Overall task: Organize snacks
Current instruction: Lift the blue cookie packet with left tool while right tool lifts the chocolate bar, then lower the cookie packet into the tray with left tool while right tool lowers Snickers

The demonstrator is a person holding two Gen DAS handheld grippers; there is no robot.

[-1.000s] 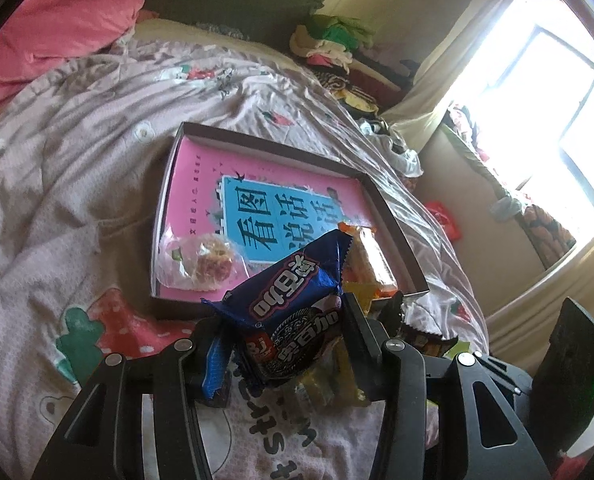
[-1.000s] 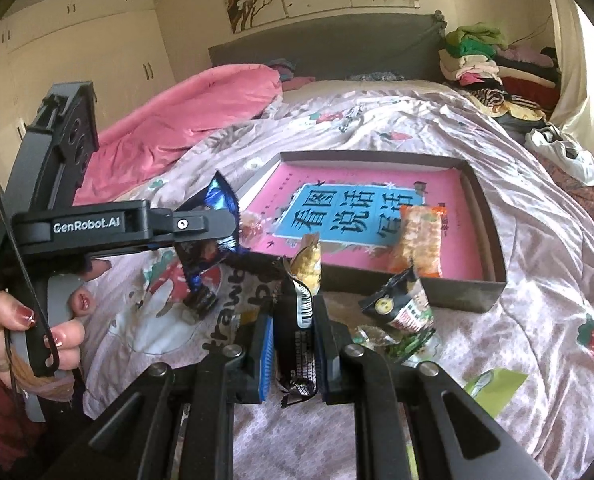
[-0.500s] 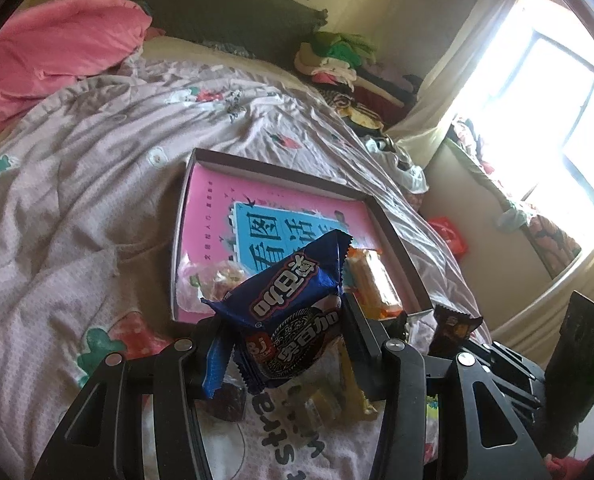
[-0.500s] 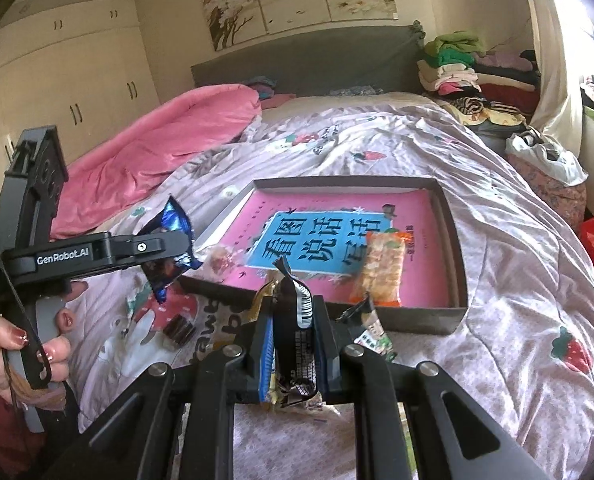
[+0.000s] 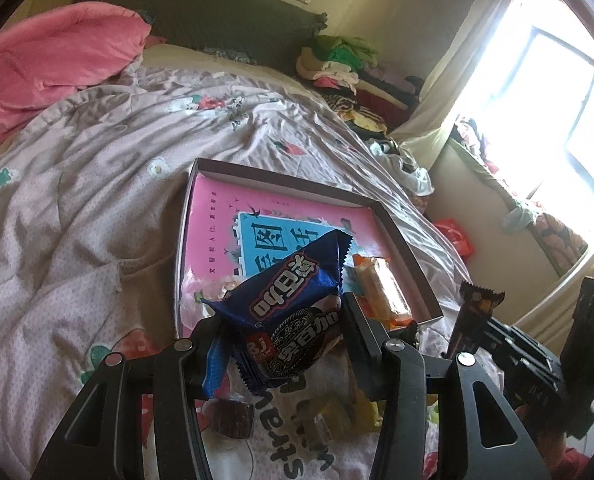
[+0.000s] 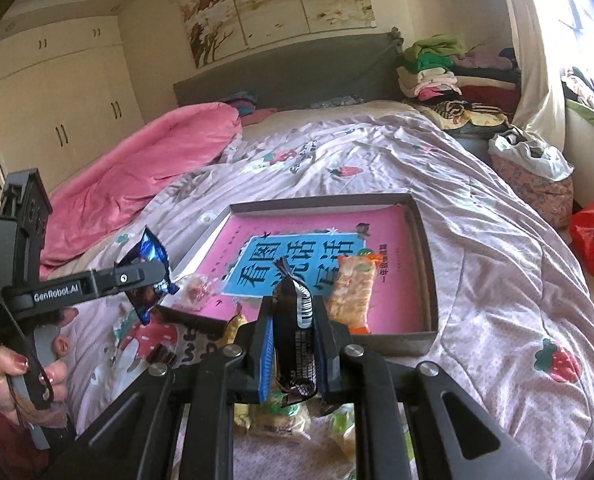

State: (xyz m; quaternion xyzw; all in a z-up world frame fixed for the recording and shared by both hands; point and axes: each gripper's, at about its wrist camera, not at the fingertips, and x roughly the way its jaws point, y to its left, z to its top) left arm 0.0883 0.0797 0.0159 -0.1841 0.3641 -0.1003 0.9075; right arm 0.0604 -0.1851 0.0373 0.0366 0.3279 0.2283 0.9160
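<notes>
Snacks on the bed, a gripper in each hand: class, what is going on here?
A person is sorting snacks on a bed into a shallow box lined with a pink book. The left gripper holds a blue cookie packet and the right gripper is shut on a slim dark packet, both held up near the box's front edge. An orange packet and a clear-wrapped sweet already lie in the box; more snacks wait on the quilt.

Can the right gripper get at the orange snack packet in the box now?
Probably not: the right gripper is shut on a black packet. The path to the orange packet looks free, but its jaws are full.
</notes>
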